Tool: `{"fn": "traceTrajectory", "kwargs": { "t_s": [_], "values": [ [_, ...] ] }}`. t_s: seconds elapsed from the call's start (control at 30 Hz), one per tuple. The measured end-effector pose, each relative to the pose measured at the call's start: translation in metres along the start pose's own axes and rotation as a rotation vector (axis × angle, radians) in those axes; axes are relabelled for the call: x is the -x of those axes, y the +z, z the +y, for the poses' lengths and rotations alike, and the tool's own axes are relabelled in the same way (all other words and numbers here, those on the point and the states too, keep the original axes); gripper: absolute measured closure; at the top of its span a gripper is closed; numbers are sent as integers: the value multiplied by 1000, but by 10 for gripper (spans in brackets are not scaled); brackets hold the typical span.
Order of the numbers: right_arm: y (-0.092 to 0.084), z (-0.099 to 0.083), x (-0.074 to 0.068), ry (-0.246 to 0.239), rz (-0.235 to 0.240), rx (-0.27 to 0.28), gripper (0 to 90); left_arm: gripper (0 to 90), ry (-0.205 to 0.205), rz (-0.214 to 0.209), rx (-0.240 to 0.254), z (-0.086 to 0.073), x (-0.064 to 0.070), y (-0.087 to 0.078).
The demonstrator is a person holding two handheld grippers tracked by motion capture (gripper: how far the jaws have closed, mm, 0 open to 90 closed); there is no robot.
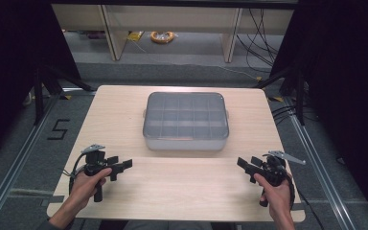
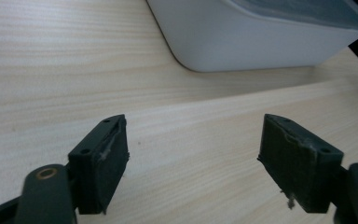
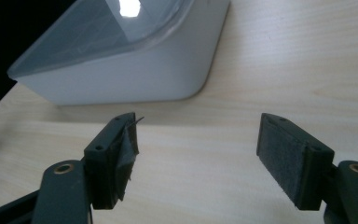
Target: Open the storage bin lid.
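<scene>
High view first: we see a pale wooden bench (image 1: 124, 110) with a grey plastic box (image 1: 186, 121) standing on it, a little closer to the far edge than to the near one and about midway between the left and right edges. The box is divided into many small compartments under a translucent lid; we cannot tell what is inside. Our left hand-held gripper (image 1: 127, 165) is over the near left part of the bench and points toward the middle, and our right hand-held gripper (image 1: 242, 163) is over the near right part and also points inward. Both are well apart from the box. From the left gripper view, the two black jaws stand apart with only bare wood between them, and a rounded near corner of the box (image 2: 261, 39) lies ahead. From the right gripper view, the jaws are likewise apart, nothing is between them, and the other near corner of the box (image 3: 135, 70) is in front.
</scene>
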State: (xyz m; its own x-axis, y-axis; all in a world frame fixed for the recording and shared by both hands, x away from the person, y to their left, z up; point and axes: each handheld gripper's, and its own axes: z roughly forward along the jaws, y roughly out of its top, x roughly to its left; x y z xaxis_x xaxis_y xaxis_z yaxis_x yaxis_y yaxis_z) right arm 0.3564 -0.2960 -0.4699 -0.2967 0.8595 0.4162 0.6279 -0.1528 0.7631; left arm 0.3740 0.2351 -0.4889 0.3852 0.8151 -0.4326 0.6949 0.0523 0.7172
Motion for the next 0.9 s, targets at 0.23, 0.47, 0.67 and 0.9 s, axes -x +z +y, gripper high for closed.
{"fn": "traceTrajectory", "kwargs": {
  "t_s": [0.23,0.47,0.67,0.9],
  "values": [
    [11,25,1,26,27,31,322,309,36,42,37,20,-5,6],
    [28,48,12,88,57,8,341,452,35,24,56,44,-8,18],
    [40,68,22,158,72,-1,352,538,26,24,53,73,-12,31],
    [68,88,30,190,64,-20,376,552,-7,27,58,101,-14,51]
  ]
}}
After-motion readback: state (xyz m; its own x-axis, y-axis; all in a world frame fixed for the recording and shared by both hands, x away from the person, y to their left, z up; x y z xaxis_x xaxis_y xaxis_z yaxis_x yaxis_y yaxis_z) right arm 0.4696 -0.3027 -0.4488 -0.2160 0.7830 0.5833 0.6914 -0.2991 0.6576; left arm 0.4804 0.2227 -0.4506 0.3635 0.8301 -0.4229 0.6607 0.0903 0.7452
